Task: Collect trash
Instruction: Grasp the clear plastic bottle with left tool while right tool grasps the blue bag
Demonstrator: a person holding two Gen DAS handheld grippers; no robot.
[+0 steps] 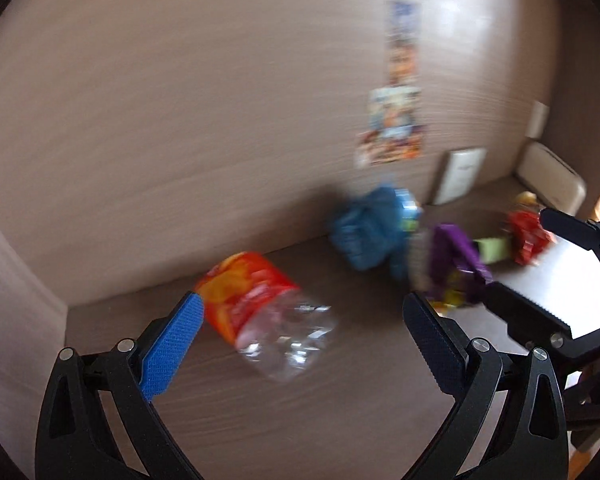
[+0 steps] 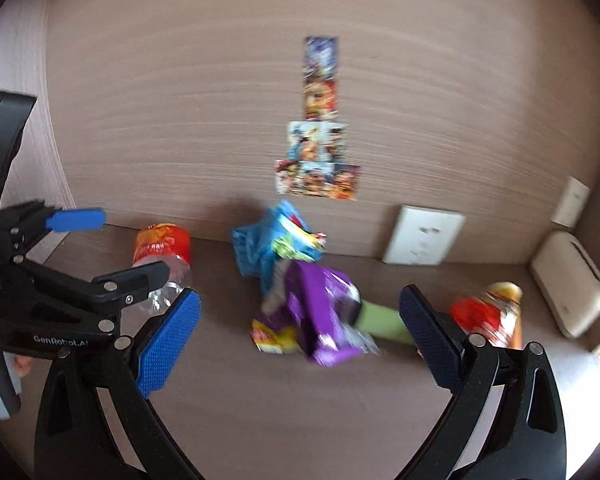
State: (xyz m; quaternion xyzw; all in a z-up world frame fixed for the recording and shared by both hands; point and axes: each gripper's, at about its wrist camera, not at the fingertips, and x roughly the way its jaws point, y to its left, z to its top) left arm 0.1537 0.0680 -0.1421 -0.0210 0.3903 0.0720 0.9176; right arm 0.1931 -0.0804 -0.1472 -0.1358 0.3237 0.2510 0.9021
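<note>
trash wrappers (image 2: 300, 304) and bottle (image 1: 260, 312) smear into blur; left gripper (image 1: 304, 320) and right gripper (image 2: 300, 320) jaws spread, empty.

A home, likely a bedroom desk nook: a wood-grain desk surface (image 2: 300, 400) meets a matching back panel where colourful picture cards (image 2: 320, 152) are stuck at upper centre, with a white wall socket (image 2: 424, 236) and a beige router-like box (image 2: 568, 284) at right.

Motion-blurred: wrappers (image 2: 320, 312), wall stickers (image 2: 318, 152). Label text unreadable on crushed bottle (image 1: 268, 312). Second bottle (image 2: 496, 316) partly hidden.
</note>
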